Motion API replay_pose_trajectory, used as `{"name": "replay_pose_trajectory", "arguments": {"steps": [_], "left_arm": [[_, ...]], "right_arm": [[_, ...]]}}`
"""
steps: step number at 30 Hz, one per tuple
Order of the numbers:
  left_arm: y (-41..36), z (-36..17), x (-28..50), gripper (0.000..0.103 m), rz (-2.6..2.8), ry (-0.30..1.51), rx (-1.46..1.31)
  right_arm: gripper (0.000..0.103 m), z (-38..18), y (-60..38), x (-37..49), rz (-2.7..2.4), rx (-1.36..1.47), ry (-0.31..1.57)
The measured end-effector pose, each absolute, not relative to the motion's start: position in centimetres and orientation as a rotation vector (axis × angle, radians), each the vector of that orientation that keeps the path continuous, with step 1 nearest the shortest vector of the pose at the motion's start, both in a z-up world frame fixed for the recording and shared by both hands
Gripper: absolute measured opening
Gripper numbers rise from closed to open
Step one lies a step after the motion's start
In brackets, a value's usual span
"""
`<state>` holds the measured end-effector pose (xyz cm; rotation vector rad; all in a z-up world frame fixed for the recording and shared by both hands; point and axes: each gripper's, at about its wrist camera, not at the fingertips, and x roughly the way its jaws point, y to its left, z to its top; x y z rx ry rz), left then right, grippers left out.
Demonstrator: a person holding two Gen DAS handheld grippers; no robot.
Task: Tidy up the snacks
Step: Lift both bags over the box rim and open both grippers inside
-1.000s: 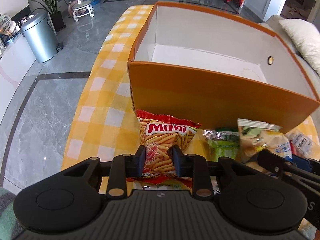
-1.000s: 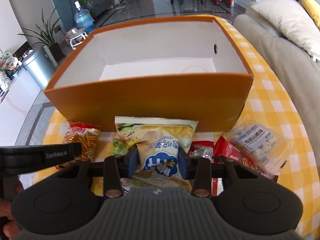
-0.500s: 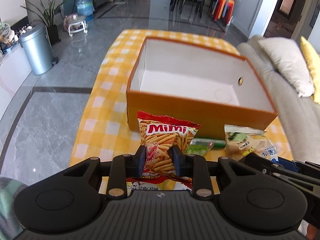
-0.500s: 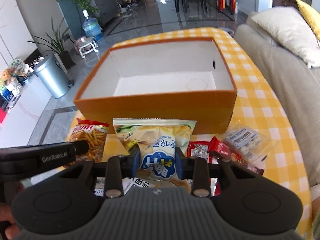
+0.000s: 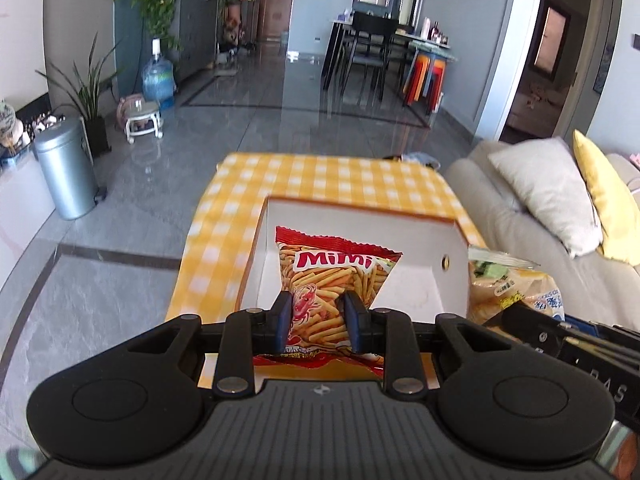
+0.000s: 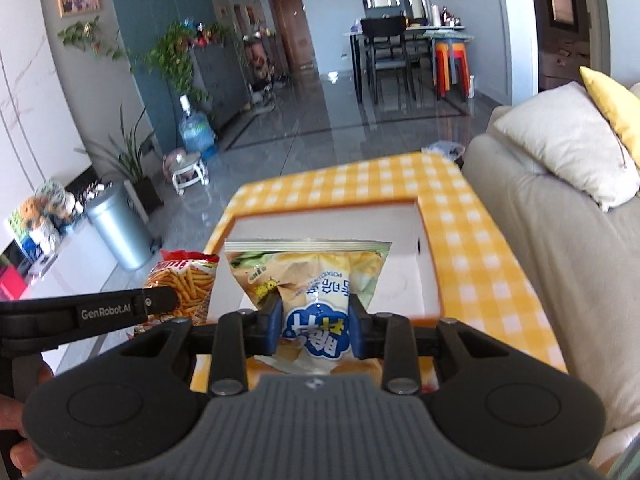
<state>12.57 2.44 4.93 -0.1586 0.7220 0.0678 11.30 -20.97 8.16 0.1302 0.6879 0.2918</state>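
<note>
Two black hand-held tongs sit side by side nearest the viewer, each pinching a snack bag above an orange box. The left tongs (image 5: 315,322) are clamped tight on the lower part of a red Mimi bag (image 5: 334,284) of shrimp sticks, which stands upright in front of the box's white interior. The right tongs (image 6: 314,330) grip a pale potato chip bag (image 6: 310,280) with a blue label, upside down; their jaws are closing further, with the bag pressed between the pads. A hand (image 6: 24,424) shows at the lower left edge of the right wrist view.

Below and beyond both bags lies the orange box (image 5: 362,216), open-topped, with white inner walls. It rests on a bench (image 5: 332,178) covered in yellow and white check. Right of the box runs a grey sofa (image 6: 560,272) with a pale cushion (image 6: 568,140). Left of the box, on the grey floor, stands a silver bin (image 5: 66,168).
</note>
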Motion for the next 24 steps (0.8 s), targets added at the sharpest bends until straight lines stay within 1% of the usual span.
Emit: {"name": "replay_pose_trajectory", "arguments": {"steps": [6,11,18,24], "left_arm": [[2.2,4.7,16.7,0.03,0.089,0.732,-0.127],[2.7,3.5,20.5,0.03,0.067,0.773,-0.128],[3.2,-1.0,25.5,0.029,0.046,0.911,-0.1],[2.5,-3.9,28.3,0.029,0.046,0.959,0.008]], "right_arm": [[0.029,9.7,-20.8,15.5,0.268,0.155,0.657],[0.029,8.8,-20.1,20.1,0.272,0.164,0.698],[0.029,4.2,-19.0,26.4,0.339,0.153,0.841],[0.029,-0.3,-17.6,31.0,0.35,0.173,1.002]]}}
